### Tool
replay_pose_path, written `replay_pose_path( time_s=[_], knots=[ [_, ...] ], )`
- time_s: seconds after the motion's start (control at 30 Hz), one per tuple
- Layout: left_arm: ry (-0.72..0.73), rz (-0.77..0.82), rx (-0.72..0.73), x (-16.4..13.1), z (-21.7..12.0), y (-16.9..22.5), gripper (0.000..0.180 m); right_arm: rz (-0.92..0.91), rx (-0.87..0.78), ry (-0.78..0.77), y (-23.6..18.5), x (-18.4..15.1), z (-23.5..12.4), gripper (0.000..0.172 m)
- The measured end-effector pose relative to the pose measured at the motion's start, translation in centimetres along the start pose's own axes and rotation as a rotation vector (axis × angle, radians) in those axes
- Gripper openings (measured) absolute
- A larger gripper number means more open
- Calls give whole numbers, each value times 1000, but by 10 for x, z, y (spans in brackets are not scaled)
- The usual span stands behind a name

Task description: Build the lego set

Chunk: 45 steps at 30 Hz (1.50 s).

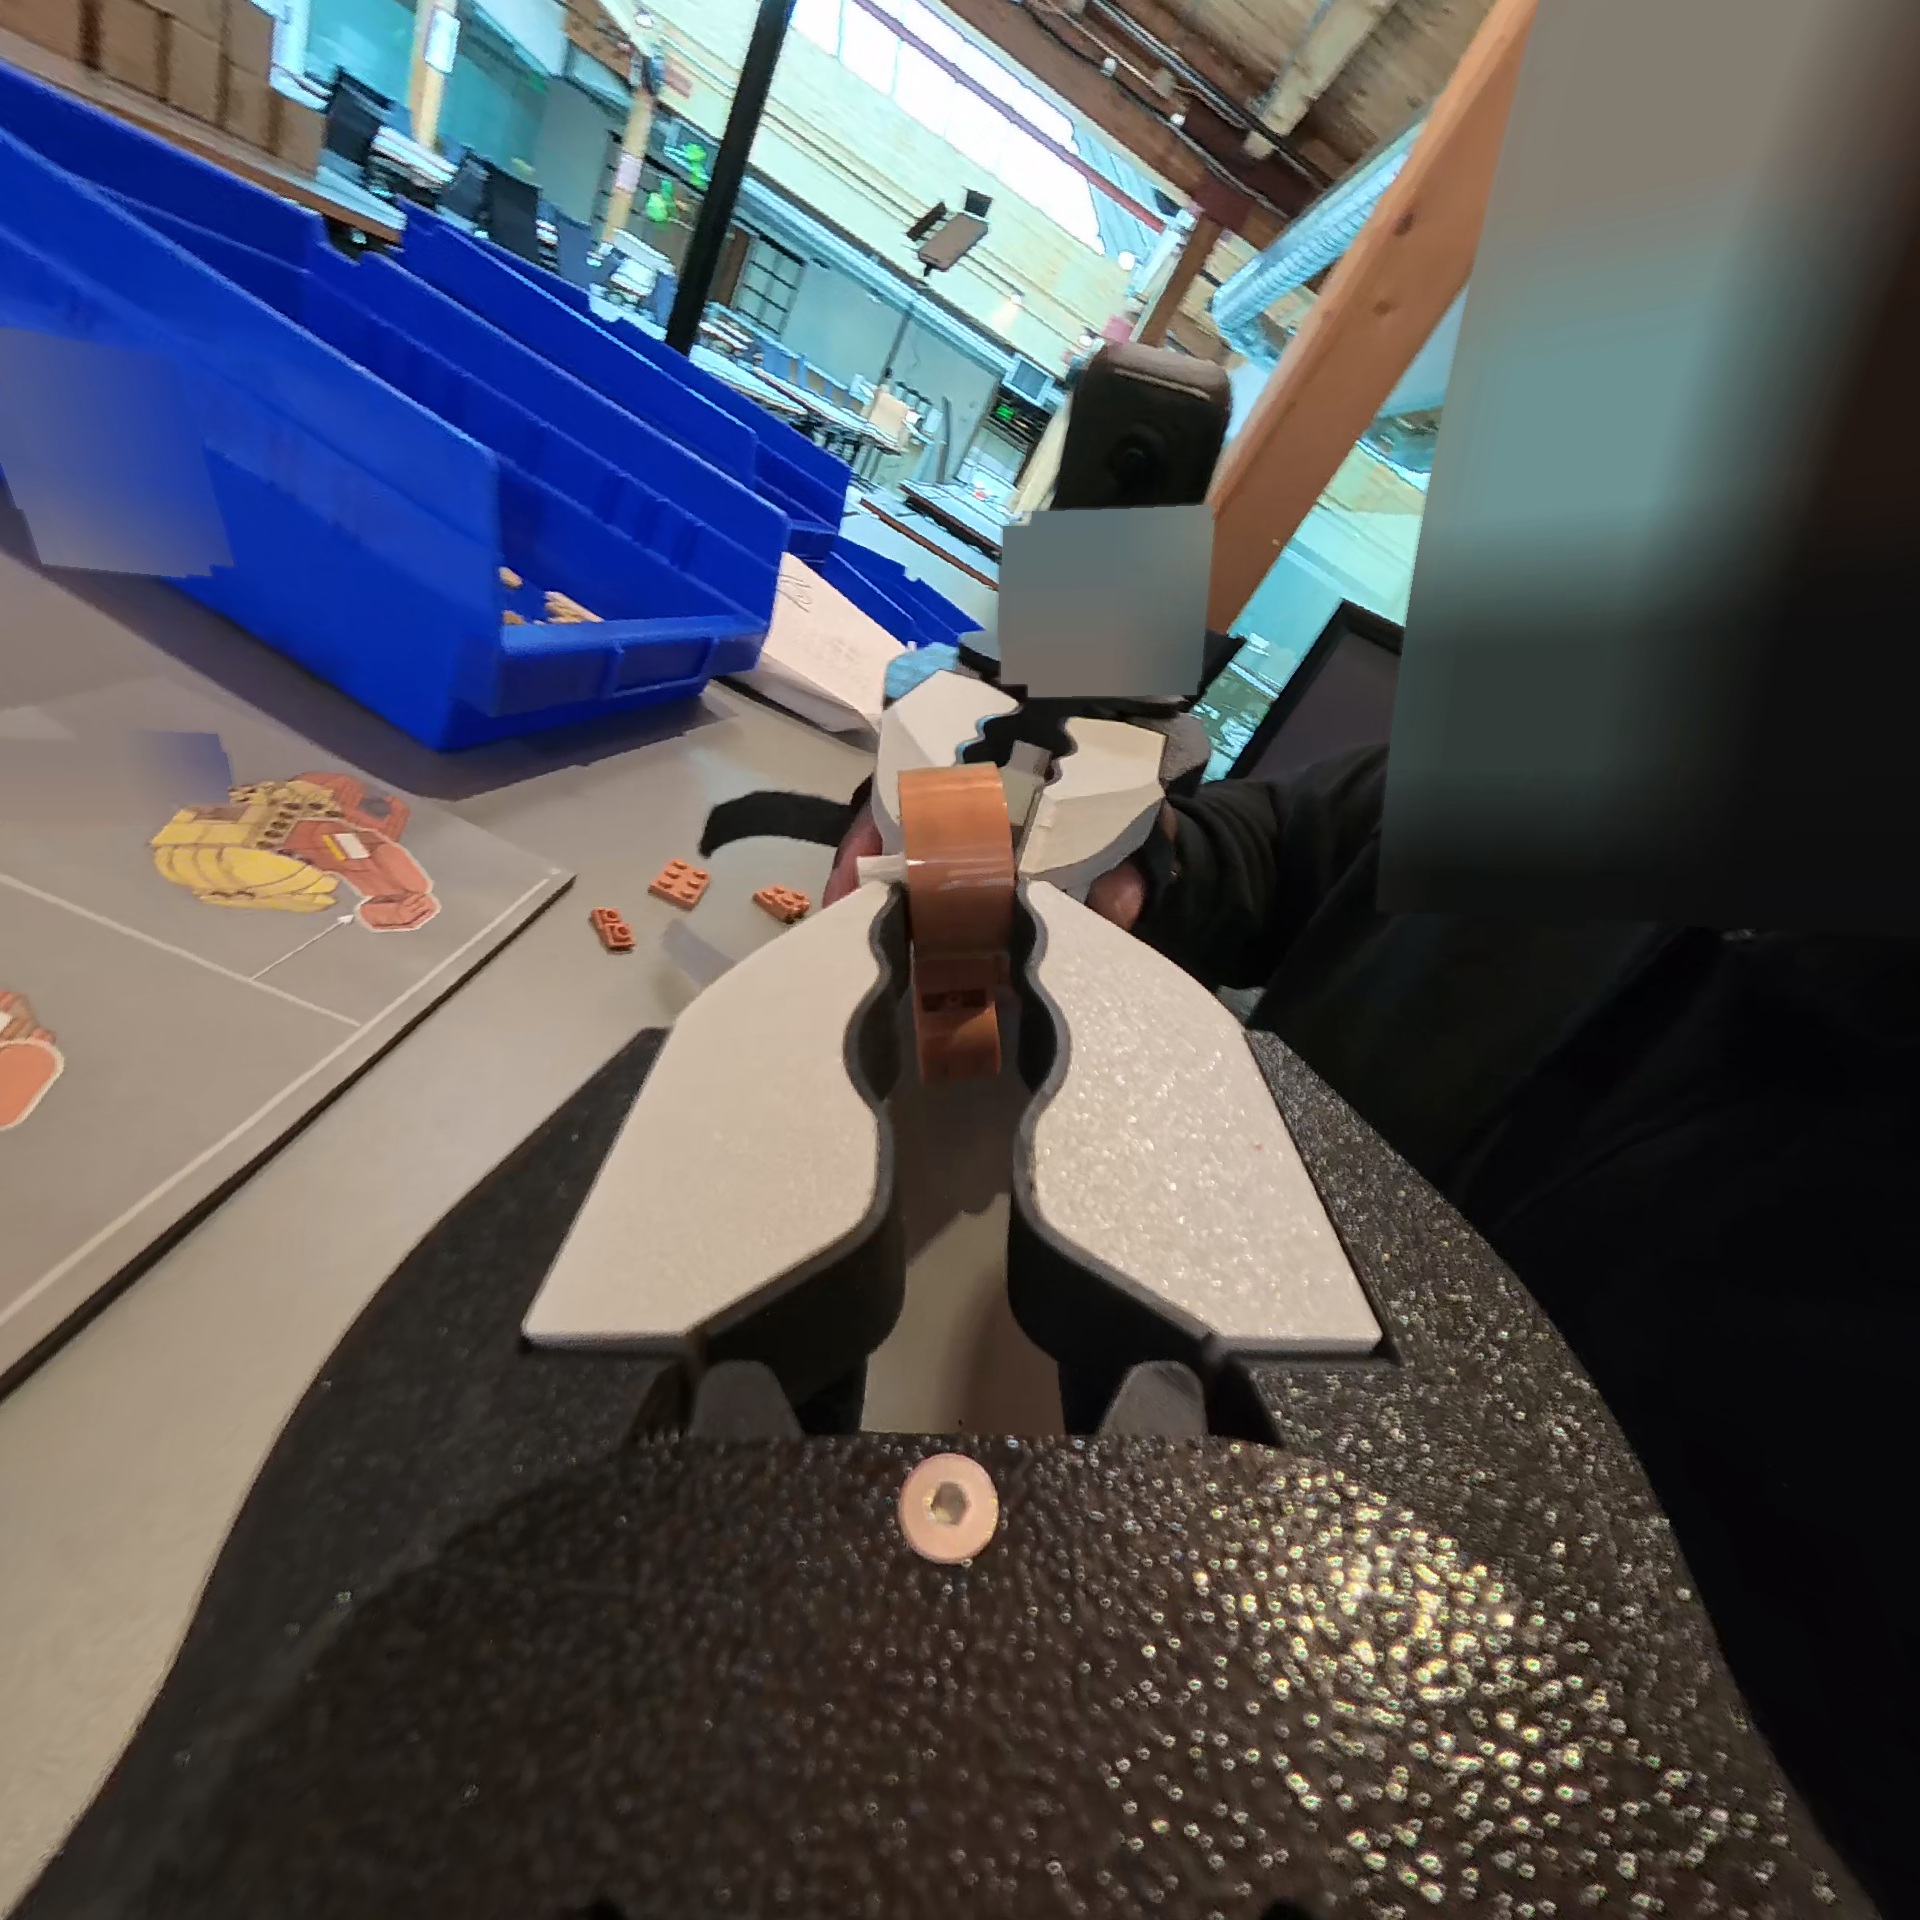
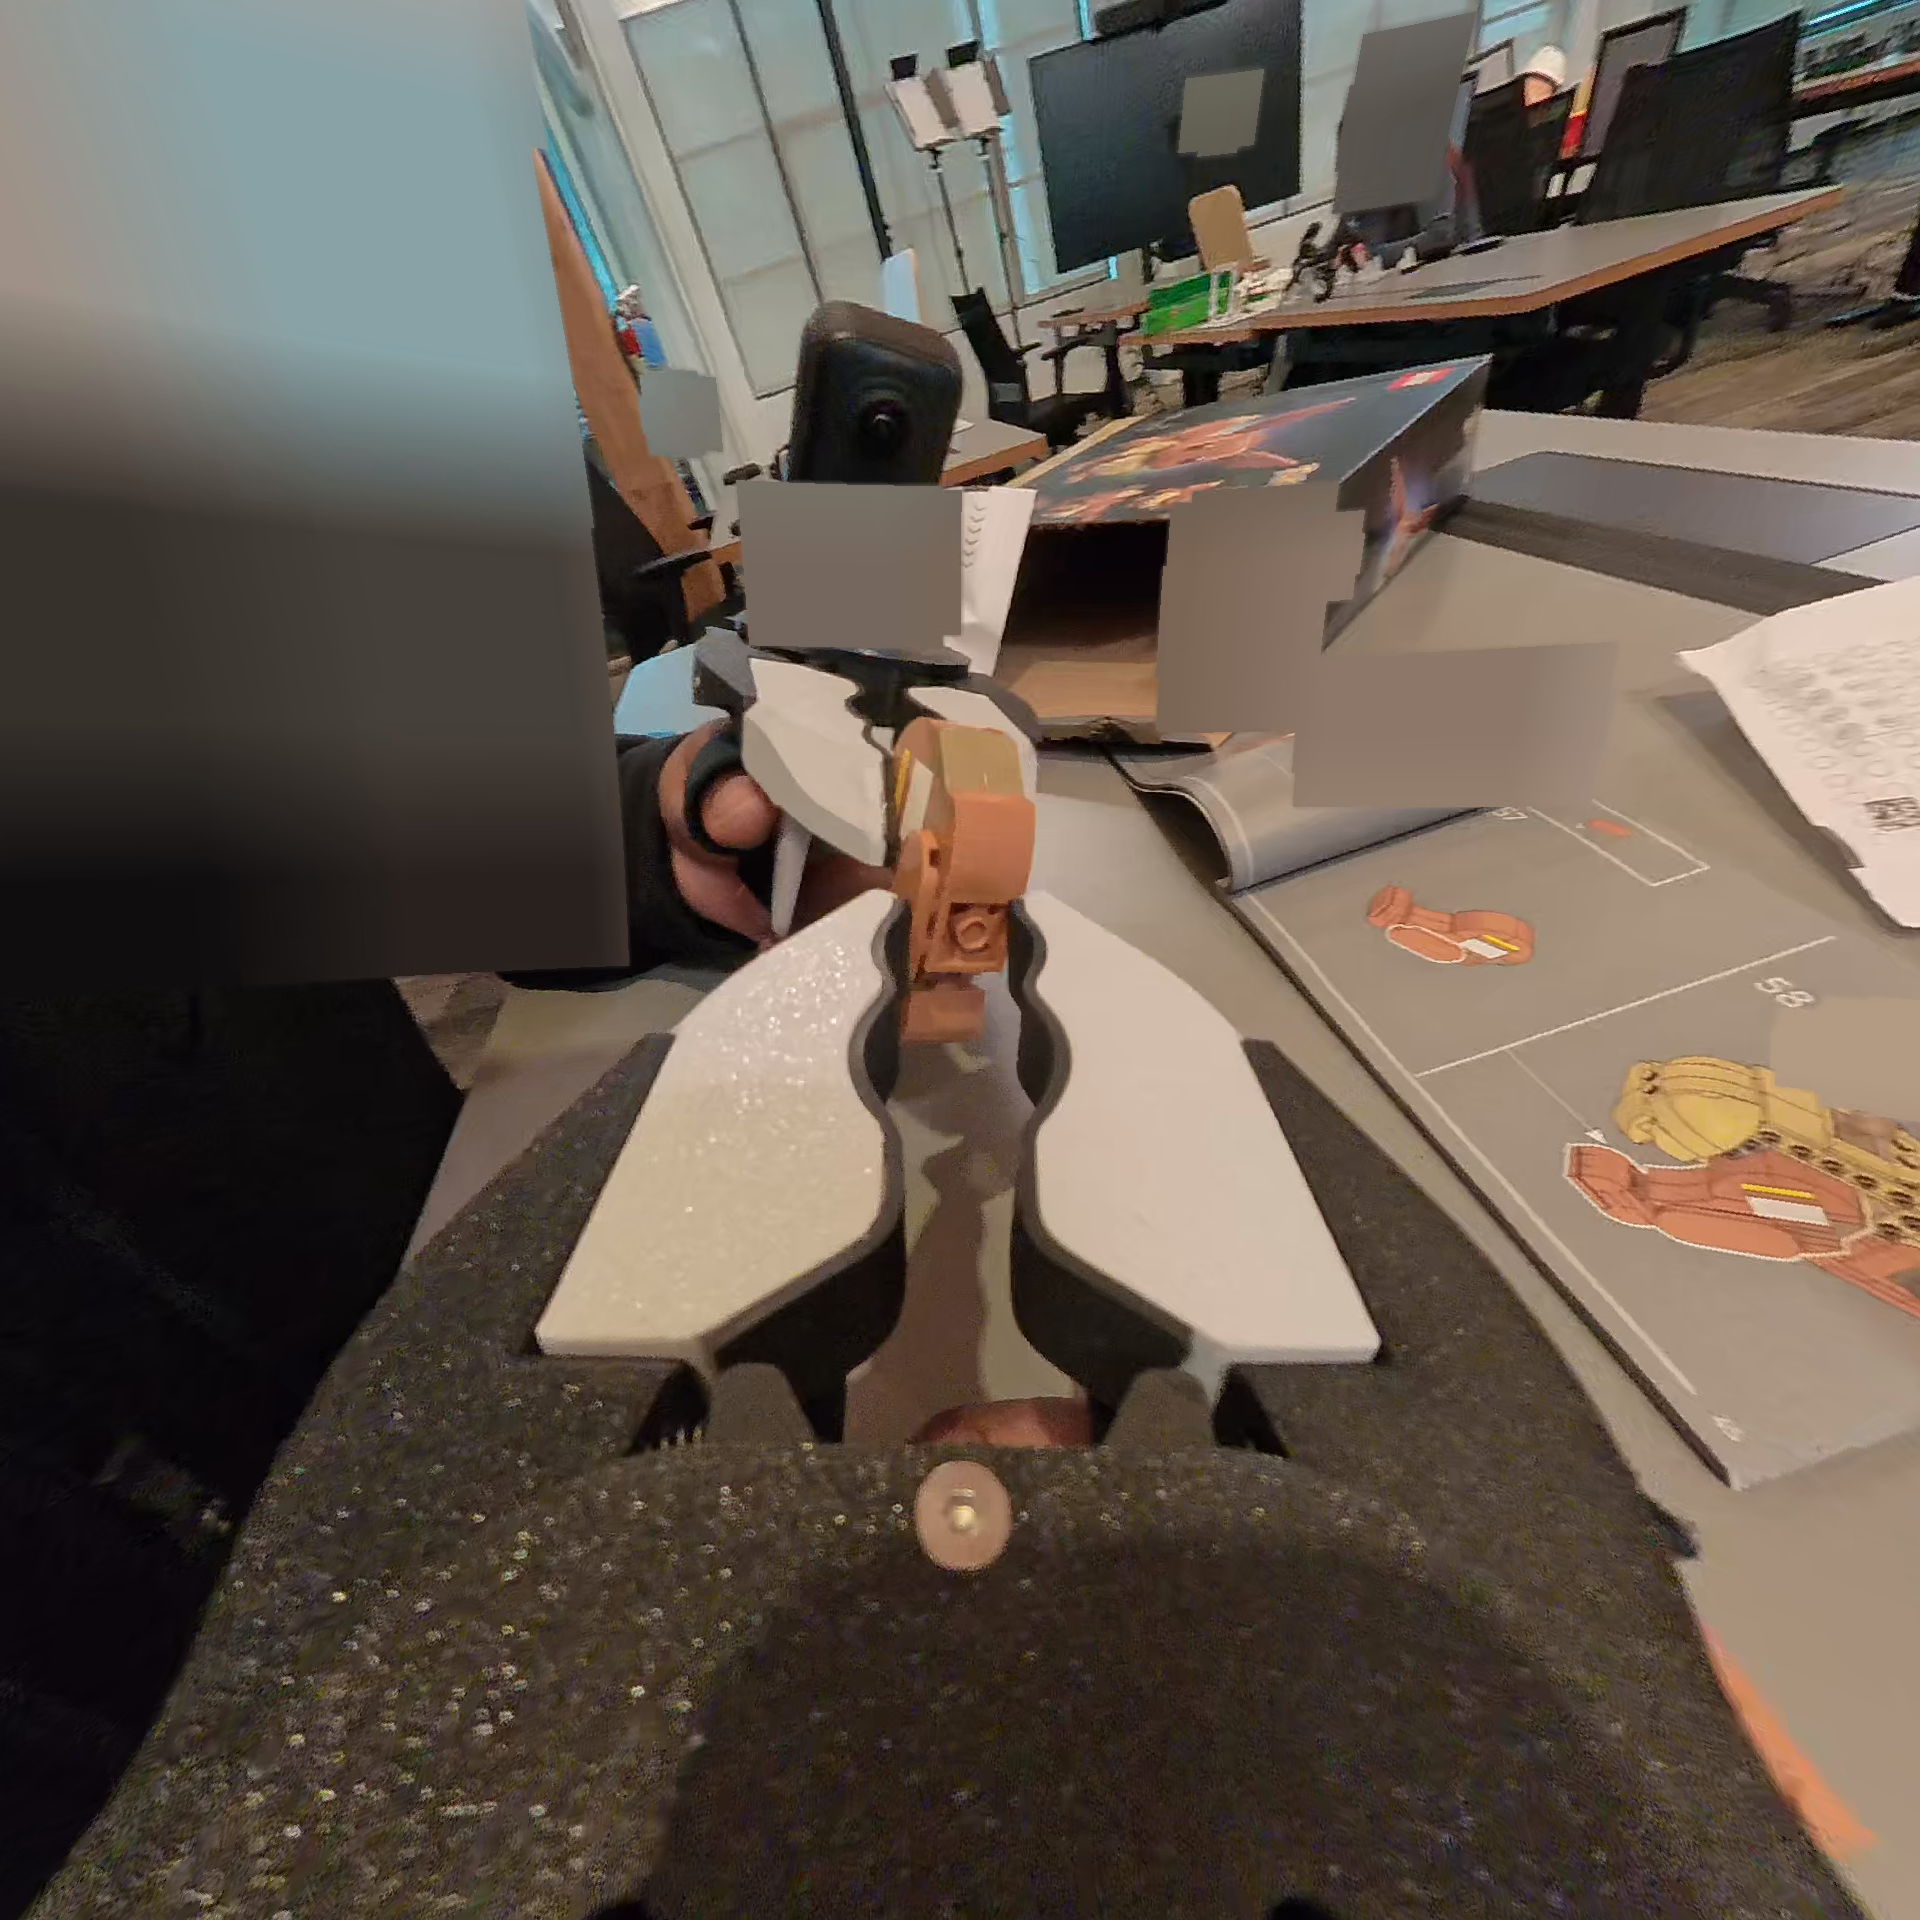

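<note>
A small brown brick assembly (image 1: 954, 862) with a smooth curved face is held in the air between the two grippers, which face each other above the grey table (image 1: 582, 790). My left gripper (image 1: 956, 914) is shut on its near end, both pads against its sides. My right gripper (image 2: 954, 920) is shut on the other end, a brown studded part (image 2: 971, 935) of the same assembly, which also has a tan piece (image 2: 982, 769) on top. The right gripper shows in the left wrist view (image 1: 1023, 774). The left gripper shows in the right wrist view (image 2: 883, 769).
Blue bins (image 1: 416, 499) stand at the back left, one holding small tan parts. Three loose brown plates (image 1: 681, 883) lie beside an open instruction booklet (image 1: 208, 987). In the right wrist view the booklet (image 2: 1558, 1039), an open box (image 2: 1247, 468) and a printed sheet (image 2: 1818, 748) lie to the right. The grippers are tip to tip, or close to it.
</note>
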<state>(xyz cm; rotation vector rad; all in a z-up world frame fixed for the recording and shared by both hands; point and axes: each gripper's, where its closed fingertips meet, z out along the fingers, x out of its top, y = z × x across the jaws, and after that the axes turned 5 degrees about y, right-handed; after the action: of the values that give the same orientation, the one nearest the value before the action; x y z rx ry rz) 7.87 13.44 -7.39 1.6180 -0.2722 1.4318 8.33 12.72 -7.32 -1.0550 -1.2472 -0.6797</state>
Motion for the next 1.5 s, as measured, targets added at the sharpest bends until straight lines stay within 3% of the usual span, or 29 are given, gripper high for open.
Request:
replay_pose_path(
  time_s=[0.3,1.1,1.23,1.37,1.5],
  knots=[
    [-18,21,-93,-1,-2,11,18,-10,65,-2,-11,1,0,16],
    [-38,78,-98,-2,-5,14,19,-47,56,-7,-13,-1,0,8],
    [-5,-44,-63,1,-1,5,17,48,52,-6,-5,-1,-1,9],
    [66,-231,-36,7,-4,-9,17,128,78,-32,-2,-5,0,31],
    [89,-353,2,7,-8,-19,16,229,75,-42,3,-9,1,34]
  ],
)
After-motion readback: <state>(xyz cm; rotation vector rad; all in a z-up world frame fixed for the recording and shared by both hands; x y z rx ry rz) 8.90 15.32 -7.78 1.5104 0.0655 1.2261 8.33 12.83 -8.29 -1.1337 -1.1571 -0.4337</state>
